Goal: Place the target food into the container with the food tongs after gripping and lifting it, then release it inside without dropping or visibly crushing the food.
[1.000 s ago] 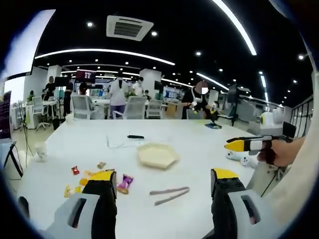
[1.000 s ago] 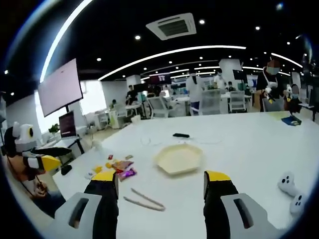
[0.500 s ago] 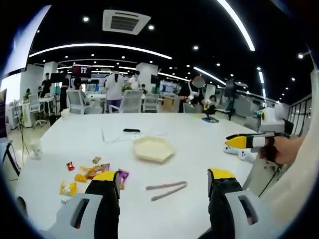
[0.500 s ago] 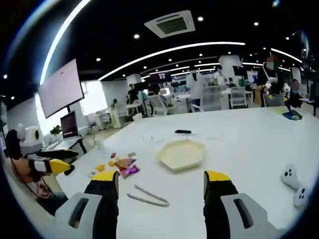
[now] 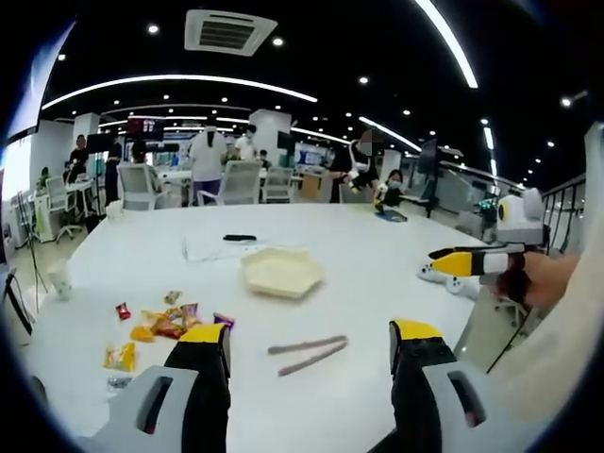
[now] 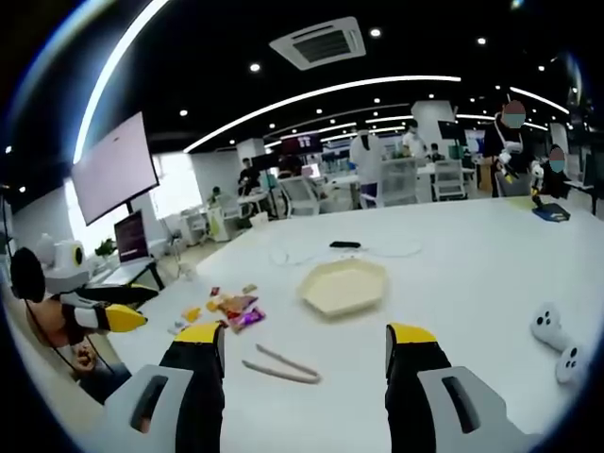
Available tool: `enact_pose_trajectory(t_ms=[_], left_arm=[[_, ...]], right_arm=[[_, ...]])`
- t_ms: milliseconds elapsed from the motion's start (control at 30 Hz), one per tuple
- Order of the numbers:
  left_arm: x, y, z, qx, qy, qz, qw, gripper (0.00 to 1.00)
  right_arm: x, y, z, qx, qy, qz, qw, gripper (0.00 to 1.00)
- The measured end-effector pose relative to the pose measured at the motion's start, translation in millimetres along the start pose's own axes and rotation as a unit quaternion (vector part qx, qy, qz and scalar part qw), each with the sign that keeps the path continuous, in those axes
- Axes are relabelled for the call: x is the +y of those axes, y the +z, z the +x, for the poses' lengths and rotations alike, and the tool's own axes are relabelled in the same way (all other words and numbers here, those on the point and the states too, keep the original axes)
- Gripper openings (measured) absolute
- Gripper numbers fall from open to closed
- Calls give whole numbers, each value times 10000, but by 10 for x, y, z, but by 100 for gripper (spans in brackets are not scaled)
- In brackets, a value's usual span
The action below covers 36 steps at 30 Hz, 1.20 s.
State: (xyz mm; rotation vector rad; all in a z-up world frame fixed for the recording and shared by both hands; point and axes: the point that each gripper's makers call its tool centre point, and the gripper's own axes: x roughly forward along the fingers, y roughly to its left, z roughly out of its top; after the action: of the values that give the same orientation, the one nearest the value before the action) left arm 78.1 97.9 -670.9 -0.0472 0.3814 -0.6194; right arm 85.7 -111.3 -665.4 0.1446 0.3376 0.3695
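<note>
Far across the white table (image 6: 472, 274), a black remote-like object (image 6: 344, 244) lying flat beside a loose white cable (image 6: 396, 250). Off to the right, two white game controllers (image 6: 552, 335) near the edge. Beyond, office chairs (image 5: 241, 181) and standing people (image 5: 206, 160).

On the table (image 5: 377, 283), in the left gripper view, the tray (image 5: 280, 272) lies near the middle, with the tongs (image 5: 307, 350) nearer the camera, between the tray and the left gripper (image 5: 307, 344). The snacks (image 5: 160, 324) lie to the tray's left. A phone (image 5: 239, 238) lies beyond the tray. The right gripper (image 5: 472, 262) hangs at the right, over the table's edge. In the right gripper view, the tongs (image 6: 281, 366) lie left of and nearer than the tray (image 6: 343, 286), the snacks (image 6: 228, 308) further left, and controllers (image 6: 555, 341) at the right.
</note>
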Motion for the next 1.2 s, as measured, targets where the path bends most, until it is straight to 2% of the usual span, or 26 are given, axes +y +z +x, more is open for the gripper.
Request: enact_pose_trajectory(t_ms=[267,833,1100,1200], left_arm=[[24,-193,58,190,-15,-157,9997,63],[60,-269,171,414,-45,-69,9991,60],[79,-318,191,548,-87,-26,9985,58],[123,-356,199,618,-15,6,9981,60]], right_arm=[[-9,3,-23,-2,21,11,10000,69],[-49,28,-40,-4,-2,7,10000,69],[-44,-12,-33,36,5,21,10000,68],[-27,-33,-22,75,37,12,10000,68]])
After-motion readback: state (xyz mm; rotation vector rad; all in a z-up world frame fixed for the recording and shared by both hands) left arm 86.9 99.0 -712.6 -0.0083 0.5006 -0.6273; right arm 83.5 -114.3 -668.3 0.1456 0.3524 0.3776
